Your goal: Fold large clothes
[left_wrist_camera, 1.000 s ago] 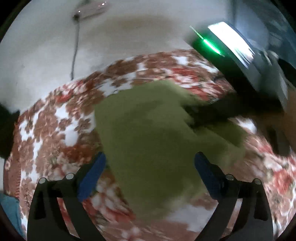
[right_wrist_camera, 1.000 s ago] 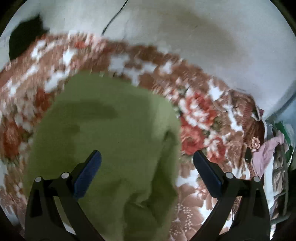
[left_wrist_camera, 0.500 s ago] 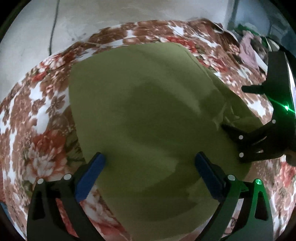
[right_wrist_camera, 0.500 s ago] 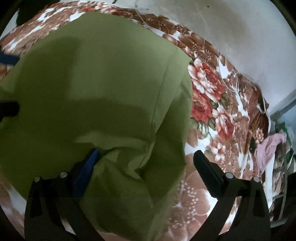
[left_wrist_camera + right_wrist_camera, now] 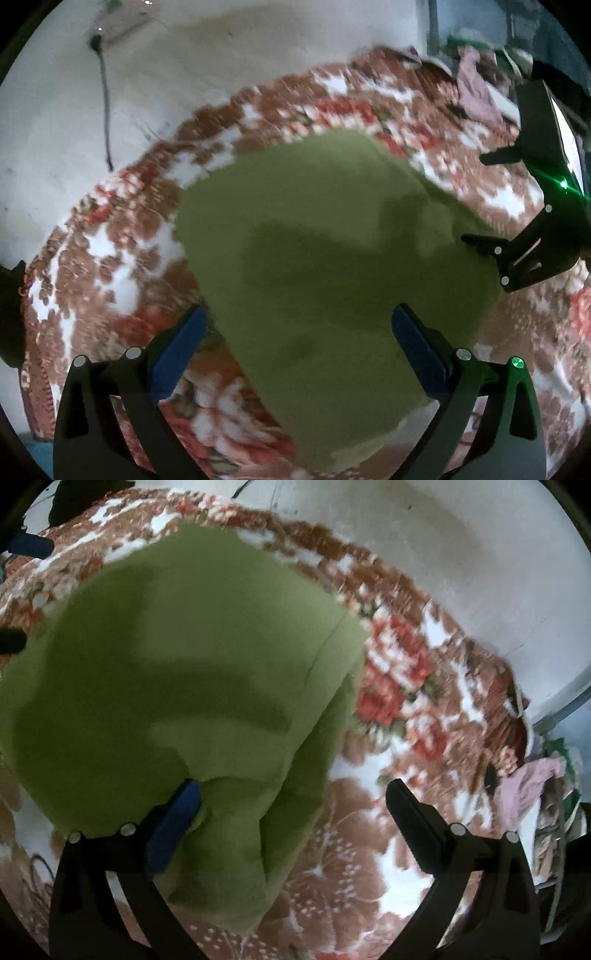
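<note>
An olive-green garment (image 5: 325, 258) lies folded on a floral red, brown and white bedspread (image 5: 110, 251). My left gripper (image 5: 295, 332) is open above the garment's near part, holding nothing. My right gripper (image 5: 291, 805) is open over the garment's right edge (image 5: 207, 686); its left finger lies against a rumpled fold, its right finger over the bedspread (image 5: 399, 709). The right gripper also shows in the left wrist view (image 5: 532, 236) at the garment's right side. Both views are blurred.
A pale wall (image 5: 184, 74) runs behind the bed, with a dark cable (image 5: 105, 110) hanging down it. A pile of pink and other clothes (image 5: 532, 786) sits past the bed's right end. A dark object (image 5: 9, 306) lies at the bed's left edge.
Both grippers have lifted and drawn back from the garment, so it looks smaller and more bedspread and wall show. The garment stays lying on the bed. Both grippers stay open.
</note>
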`<state>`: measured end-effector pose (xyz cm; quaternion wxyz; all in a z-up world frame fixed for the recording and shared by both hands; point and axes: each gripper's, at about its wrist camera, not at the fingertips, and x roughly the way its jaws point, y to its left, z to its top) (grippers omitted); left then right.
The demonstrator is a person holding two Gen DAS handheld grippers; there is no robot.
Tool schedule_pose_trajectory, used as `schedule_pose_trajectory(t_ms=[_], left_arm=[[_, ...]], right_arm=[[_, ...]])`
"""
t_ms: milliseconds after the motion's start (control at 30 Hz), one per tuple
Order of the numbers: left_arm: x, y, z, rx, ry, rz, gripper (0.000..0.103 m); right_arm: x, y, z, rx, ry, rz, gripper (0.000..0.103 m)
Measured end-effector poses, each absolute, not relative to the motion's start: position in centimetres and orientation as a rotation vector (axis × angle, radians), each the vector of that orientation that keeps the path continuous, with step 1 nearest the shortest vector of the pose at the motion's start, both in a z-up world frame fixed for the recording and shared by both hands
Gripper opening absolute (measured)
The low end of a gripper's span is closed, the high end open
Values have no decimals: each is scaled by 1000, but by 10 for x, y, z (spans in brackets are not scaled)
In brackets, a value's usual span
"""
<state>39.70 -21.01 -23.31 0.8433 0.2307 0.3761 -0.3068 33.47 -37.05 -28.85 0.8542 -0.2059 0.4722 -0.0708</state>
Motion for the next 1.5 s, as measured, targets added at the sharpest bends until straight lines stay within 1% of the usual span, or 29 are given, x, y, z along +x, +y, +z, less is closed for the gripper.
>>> schedule_pose_trajectory(t_ms=[200, 267, 400, 500, 600, 800, 1000, 1100, 1267, 1400, 1500], left_arm=[[456, -198, -197, 325, 793, -634, 98], [482, -205, -197, 288, 826, -609, 98], [536, -221, -207, 176, 917, -622, 98], [557, -231, -215, 109, 939, -651, 98], [575, -244, -239, 111, 980, -655, 98], [588, -247, -289, 152, 1047, -619, 98], [591, -243, -309, 266, 1035, -619, 99], [594, -239, -310, 289, 1035, -615, 99], [597, -217, -309, 251, 1062, -577, 99], [592, -196, -296, 249, 1052, -522, 98], [581, -171, -280, 201, 1057, -503, 98]], right_arm=[[376, -365, -225, -245, 860, -198, 98], [407, -363, -221, -188, 862, -206, 98], [469, -356, -242, -153, 910, -201, 98], [500, -356, -260, -120, 935, -186, 98], [521, -359, -282, -132, 972, -184, 98], [526, -379, -308, -106, 988, -169, 98], [516, -437, -340, -62, 1064, -176, 98], [506, -458, -349, -55, 1079, -159, 98], [494, -469, -348, -112, 1070, -133, 98], [485, -475, -333, -166, 1052, -163, 98], [471, -488, -317, -148, 1053, -188, 98]])
